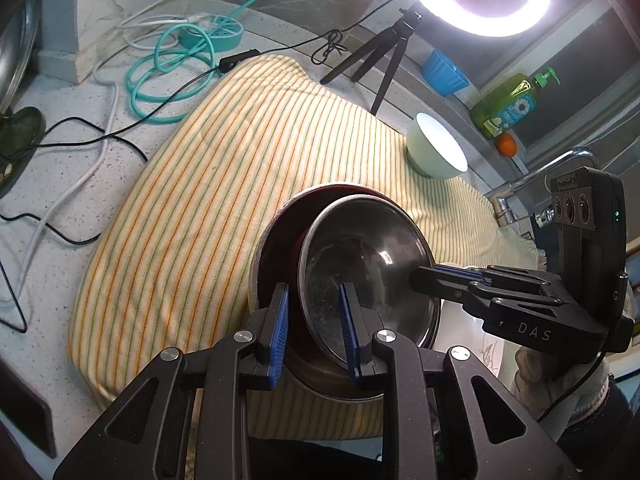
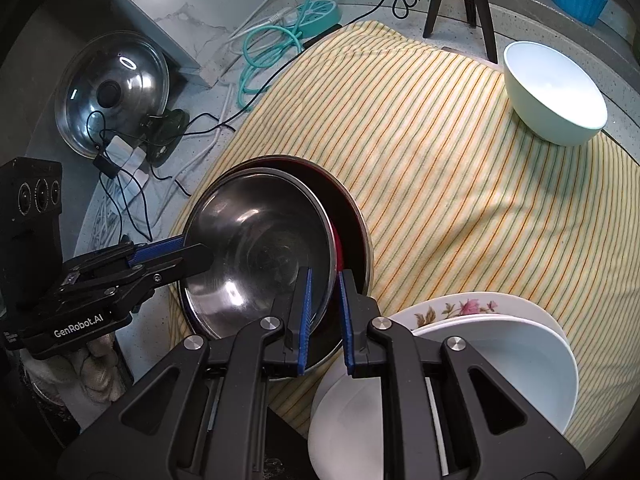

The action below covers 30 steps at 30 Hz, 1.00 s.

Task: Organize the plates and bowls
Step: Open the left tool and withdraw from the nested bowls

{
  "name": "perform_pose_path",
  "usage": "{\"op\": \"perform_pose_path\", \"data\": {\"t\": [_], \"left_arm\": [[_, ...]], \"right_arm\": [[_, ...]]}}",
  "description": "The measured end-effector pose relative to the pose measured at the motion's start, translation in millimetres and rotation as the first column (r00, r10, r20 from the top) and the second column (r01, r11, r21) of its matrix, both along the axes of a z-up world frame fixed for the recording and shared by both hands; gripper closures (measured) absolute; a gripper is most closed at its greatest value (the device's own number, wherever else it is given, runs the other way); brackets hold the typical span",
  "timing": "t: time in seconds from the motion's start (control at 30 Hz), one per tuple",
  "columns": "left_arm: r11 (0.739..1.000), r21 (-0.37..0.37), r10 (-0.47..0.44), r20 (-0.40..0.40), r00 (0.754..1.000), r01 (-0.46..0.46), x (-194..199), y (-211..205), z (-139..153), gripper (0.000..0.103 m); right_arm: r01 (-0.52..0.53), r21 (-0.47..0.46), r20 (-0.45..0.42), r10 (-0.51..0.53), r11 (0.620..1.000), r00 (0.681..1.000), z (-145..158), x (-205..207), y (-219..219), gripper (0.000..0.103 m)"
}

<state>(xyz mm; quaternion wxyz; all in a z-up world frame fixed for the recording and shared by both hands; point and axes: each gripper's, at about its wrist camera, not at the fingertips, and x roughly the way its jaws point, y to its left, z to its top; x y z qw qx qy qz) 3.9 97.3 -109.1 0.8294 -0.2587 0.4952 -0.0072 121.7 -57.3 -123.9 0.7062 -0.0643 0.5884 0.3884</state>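
Steel bowl gripped on opposite rims, tilted over the red-lined pan

The steel bowl (image 1: 360, 268) hangs at a slant, partly inside the wider red-lined pan (image 1: 276, 240) that sits on the striped cloth (image 1: 224, 160). The left gripper (image 1: 314, 332) pinches the bowl's near rim with its jaws almost closed on the thin edge; the right gripper (image 2: 324, 320) is nearly fully closed on the rim at the opposite side, so the two claws face each other across the bowl's width. In my judgement the coming move turns on this: the pan lies directly beneath and slightly off-centre, so the bowl must level out and drop straight down to nest. The stacked white plates (image 2: 480, 360) lie just beside the right gripper; the mint bowl (image 2: 556, 96) stands well apart at the far corner
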Motion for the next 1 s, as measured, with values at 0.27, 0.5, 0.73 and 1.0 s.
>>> {"op": "perform_pose_path", "data": {"t": [0.27,0.5,0.73,1.0], "left_arm": [[1.0,0.0,0.006,-0.005,1.0,-0.006,2.3,0.5,-1.2,0.081],[1.0,0.014,0.006,0.006,1.0,-0.006,1.6,0.4,6.0,0.077],[1.0,0.015,0.003,0.044,0.999,-0.004,-0.1,-0.4,20.8,0.068],[1.0,0.018,0.002,0.085,0.996,-0.003,8.1,-1.3,37.7,0.054]], "right_arm": [[-0.004,-0.007,0.012,0.004,1.0,1.0,-0.3,-1.3,3.5,0.083],[-0.019,0.038,0.031,0.018,0.999,0.999,12.1,-3.8,3.5,0.054],[-0.006,0.094,0.048,0.001,0.996,0.999,28.7,-4.9,-7.3,0.04],[0.082,0.149,0.072,-0.094,0.985,0.993,48.7,6.9,-42.5,0.033]]}}
